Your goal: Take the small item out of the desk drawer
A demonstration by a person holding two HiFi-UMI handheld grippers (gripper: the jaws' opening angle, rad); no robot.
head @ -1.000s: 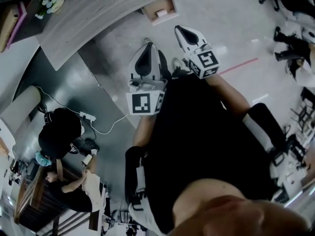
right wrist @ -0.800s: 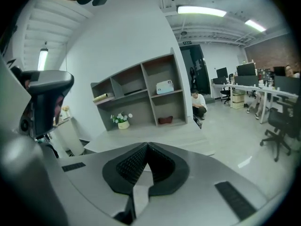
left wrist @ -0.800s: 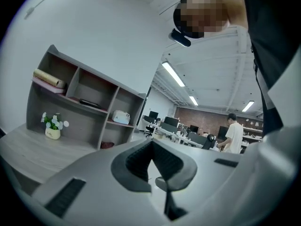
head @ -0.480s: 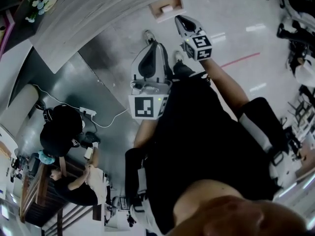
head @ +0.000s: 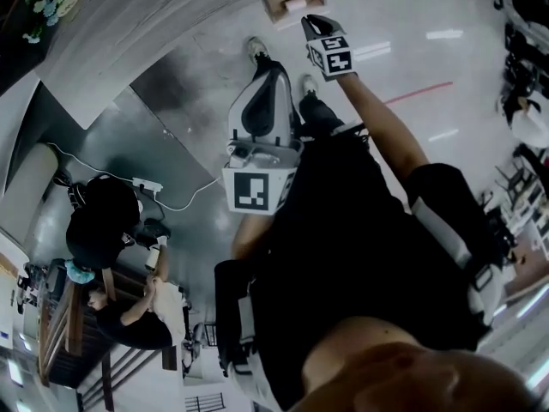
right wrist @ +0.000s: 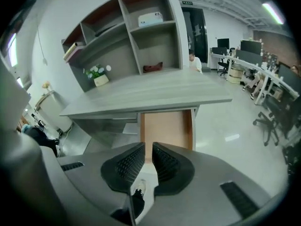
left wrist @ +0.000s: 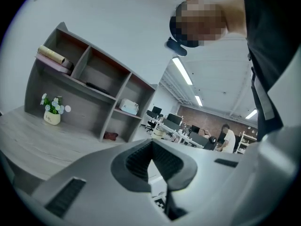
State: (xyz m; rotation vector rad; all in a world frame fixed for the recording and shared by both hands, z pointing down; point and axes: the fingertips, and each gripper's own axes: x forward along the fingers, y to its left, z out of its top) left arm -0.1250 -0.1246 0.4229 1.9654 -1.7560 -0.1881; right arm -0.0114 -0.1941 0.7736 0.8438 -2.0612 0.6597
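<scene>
The empty right gripper (right wrist: 148,146), jaws just opening slightly, faced the open drawer (right wrist: 167,126); the left gripper (left wrist: 151,144) was pressed together.

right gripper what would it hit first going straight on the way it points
Most likely the open drawer under the desk: its wooden inside sits dead ahead of the right gripper, whose empty jaws have just been opening. Depth is unclear.

flower pot (right wrist: 99,78): in front of shelf unit (right wrist: 134,51) | white box (right wrist: 150,19): upper shelf | power strip (head: 147,184): on floor
</scene>
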